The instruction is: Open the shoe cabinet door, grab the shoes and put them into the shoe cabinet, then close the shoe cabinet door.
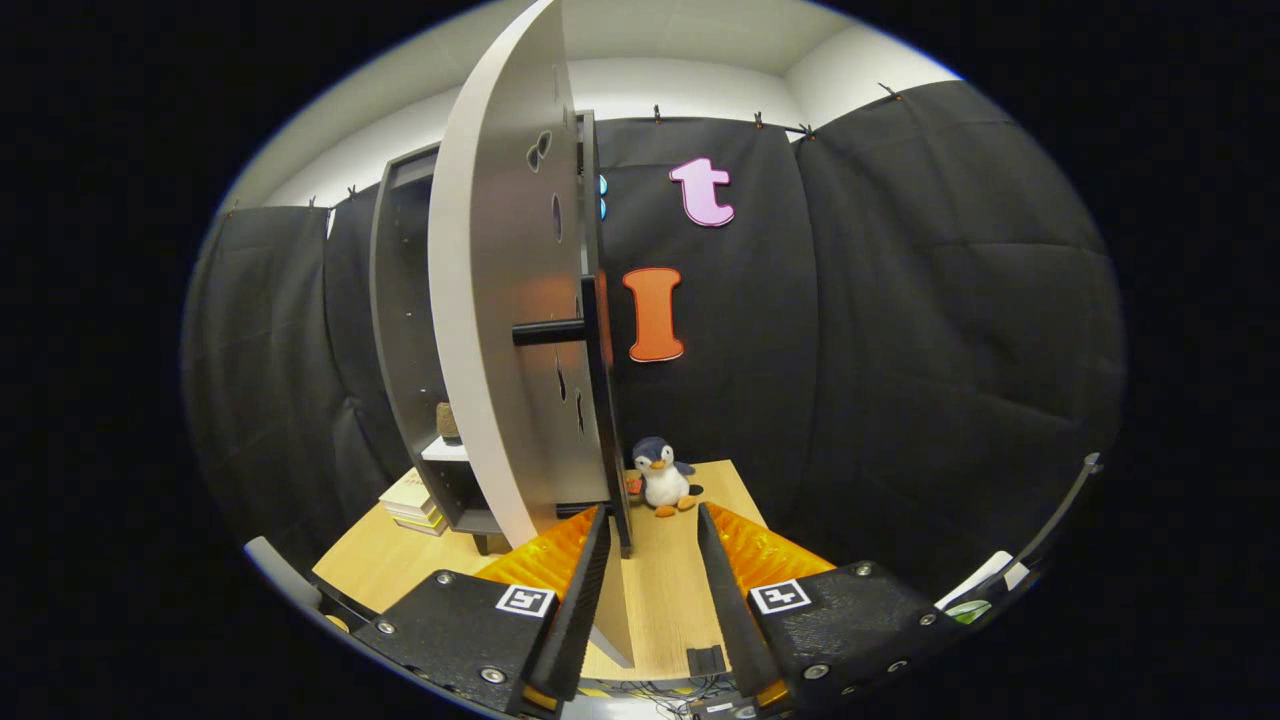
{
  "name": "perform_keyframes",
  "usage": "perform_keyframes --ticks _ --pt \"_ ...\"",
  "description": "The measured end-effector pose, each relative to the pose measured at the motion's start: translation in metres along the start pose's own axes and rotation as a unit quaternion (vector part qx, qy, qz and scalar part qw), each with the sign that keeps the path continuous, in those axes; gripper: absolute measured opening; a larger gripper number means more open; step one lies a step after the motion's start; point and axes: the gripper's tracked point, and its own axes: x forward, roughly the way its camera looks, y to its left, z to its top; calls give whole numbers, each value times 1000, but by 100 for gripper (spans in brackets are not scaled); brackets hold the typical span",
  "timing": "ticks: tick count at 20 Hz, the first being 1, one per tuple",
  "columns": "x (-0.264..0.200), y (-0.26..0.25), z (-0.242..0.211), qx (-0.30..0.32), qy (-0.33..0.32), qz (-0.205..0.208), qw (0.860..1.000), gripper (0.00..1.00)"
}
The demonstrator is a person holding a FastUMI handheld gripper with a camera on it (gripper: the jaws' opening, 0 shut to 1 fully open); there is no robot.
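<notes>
Black cloth hangs all round the booth, and below it a pale wooden bench [690,590] carries everything. My jaws [652,525] stand apart with nothing pressed between them; bare bench shows in the gap. The shoe cabinet [405,330], one dark open-fronted carcass, stands just ahead and to my left. Its single door [495,330] is swung wide out, edge-on to me, the lower edge lying just beside the tip of my left finger; whether they touch I cannot tell. A dark bar handle [548,331] sticks out from the door's face about halfway up.

I judge the door a stiff, flat panel, light enough on its hinges to push with a fingertip. The bar is the sure place to pinch it, since the board's edge would likely slip. One white shelf [445,450] shows inside the cabinet with one small brownish thing [448,421] on it, too small to name. I can make out no shoes, so I cannot say where they lie; I expect a pair to be soft-sided and light, best taken by the heel collar or the rim of the opening.

Beyond my jaws sits one plush penguin [662,478], upright. One short stack of books [410,500] lies beside the cabinet's foot.
</notes>
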Motion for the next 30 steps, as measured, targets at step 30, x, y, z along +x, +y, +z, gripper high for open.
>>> perform_keyframes --ticks 30 --pt "59 233 -21 16 -25 178 984 91"
